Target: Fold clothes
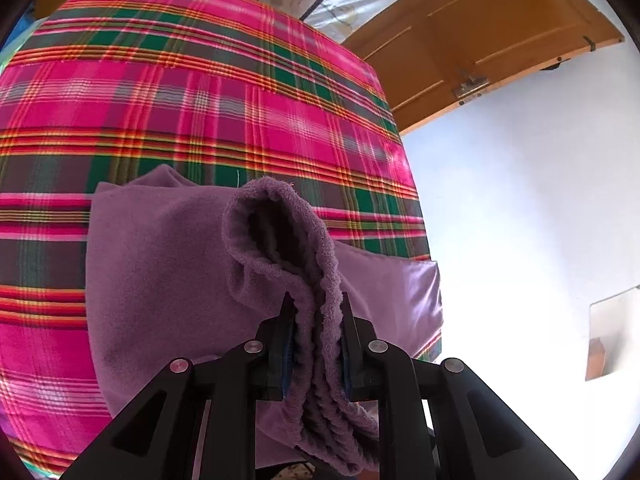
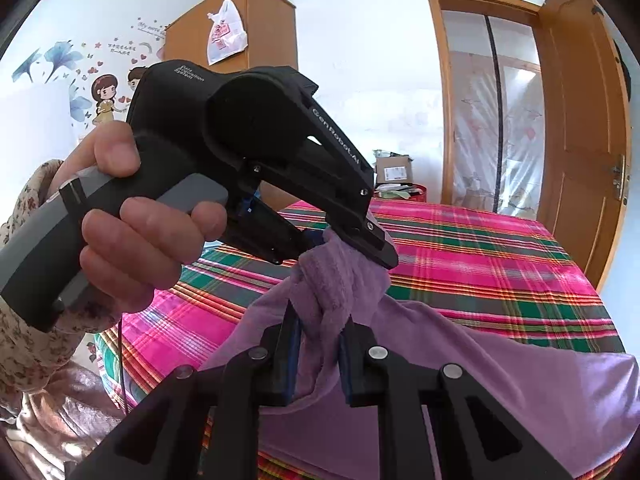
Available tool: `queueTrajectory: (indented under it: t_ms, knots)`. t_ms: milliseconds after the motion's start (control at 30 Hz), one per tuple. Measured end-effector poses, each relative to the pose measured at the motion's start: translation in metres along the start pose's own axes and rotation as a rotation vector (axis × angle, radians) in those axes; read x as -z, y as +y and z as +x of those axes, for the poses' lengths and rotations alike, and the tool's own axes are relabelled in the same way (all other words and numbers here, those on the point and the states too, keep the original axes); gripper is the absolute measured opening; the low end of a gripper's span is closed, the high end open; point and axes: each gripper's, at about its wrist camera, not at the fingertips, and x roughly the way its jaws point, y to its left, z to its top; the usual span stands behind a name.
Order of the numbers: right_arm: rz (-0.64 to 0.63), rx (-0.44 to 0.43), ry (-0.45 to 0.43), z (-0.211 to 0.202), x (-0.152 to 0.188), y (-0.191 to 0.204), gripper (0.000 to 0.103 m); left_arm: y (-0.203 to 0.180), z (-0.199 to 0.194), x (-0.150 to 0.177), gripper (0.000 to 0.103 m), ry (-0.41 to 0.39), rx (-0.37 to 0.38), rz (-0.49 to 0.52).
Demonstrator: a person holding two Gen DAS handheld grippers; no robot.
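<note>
Left side, right wrist view: a hand point(image 2: 132, 236) in a floral sleeve point(image 2: 28, 320) is seen wrapped around the grey handle of the left gripper point(image 2: 348, 246). Its jaws are closed narrowly on a bunched edge of the purple garment point(image 2: 500, 380), lifted just above the plaid bedspread point(image 2: 480, 248).

Centre: the right gripper point(image 2: 318, 332) is clamped on the same bunched edge, just beside the left one; the two grips are nearly touching. In the left wrist view the left gripper point(image 1: 316, 312) is seen pinching several stacked fleece layers, with the rest of the garment point(image 1: 160, 260) draped flat on the bedspread point(image 1: 200, 100).

Risks, as judged: with thick layers held near the fingertips, an inner layer could slip out if the cloth is pulled taut. With both grips so close, the fold edge could be left uneven once they are drawn apart. The right-hand corner of the garment lies at the bed edge and could be dragged off toward the floor point(image 1: 520, 220).

Right side: open bedspread is available beyond and to the left of the garment. The bed edge is close on the right in the left wrist view; a wooden door point(image 2: 580, 140) stands well apart.
</note>
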Motion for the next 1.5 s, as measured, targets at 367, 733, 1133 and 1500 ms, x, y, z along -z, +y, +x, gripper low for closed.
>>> queueTrajectory:
  t_ms: [367,733,1133,1500]
  knots:
    - [0.055,0.038,0.042,0.006,0.013,-0.030,0.017,-0.010,0.040,-0.002,0.019,0.071,-0.011,-0.001]
    - [0.163,0.032,0.120,0.025,0.028,-0.064,0.017,-0.007,0.057,-0.004,0.029,0.116,0.005,-0.009]
    - [0.267,0.022,0.166,0.033,0.045,-0.093,0.032,0.034,0.004,0.018,0.032,0.003,0.035,-0.050]
    - [0.571,-0.196,0.153,0.033,0.065,-0.150,0.039,0.112,-0.029,0.064,0.039,-0.101,-0.013,-0.235]
